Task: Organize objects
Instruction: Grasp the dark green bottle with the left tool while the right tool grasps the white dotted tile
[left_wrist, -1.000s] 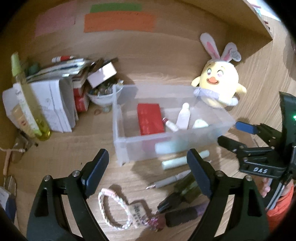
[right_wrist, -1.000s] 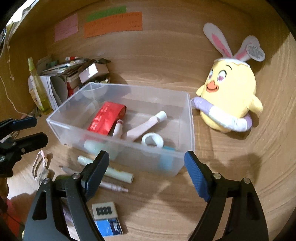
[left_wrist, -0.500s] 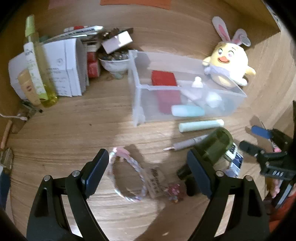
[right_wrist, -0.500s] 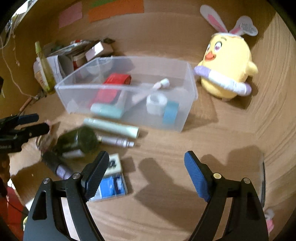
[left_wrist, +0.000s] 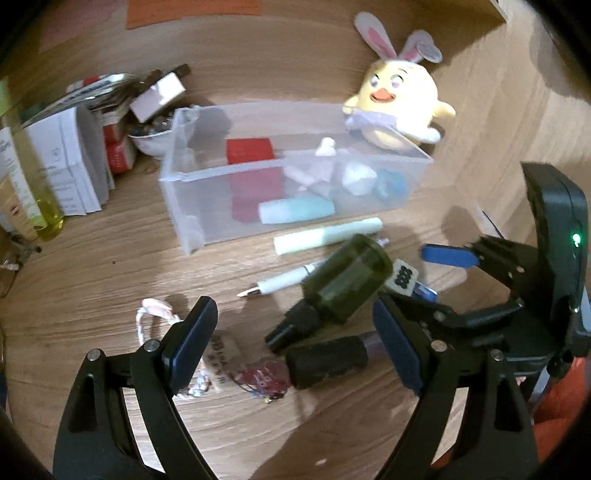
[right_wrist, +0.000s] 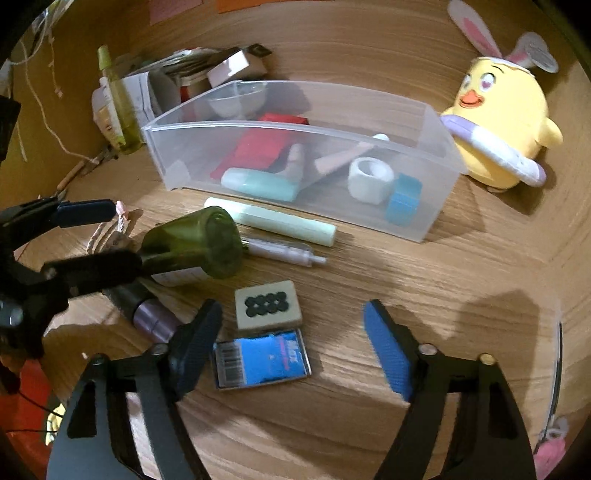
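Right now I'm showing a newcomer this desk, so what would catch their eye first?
Probably the yellow chick plush with bunny ears, standing beside the clear bin's right end. Next, the dark green bottle lying on its side among the loose items in front of the bin.

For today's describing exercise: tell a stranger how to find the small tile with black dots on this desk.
Start at the clear plastic bin in the middle of the wooden desk. In front of it lie a pale green tube and a white pen; nearer still sits the cream tile, just above a blue card. It alone shows two rows of black dots.
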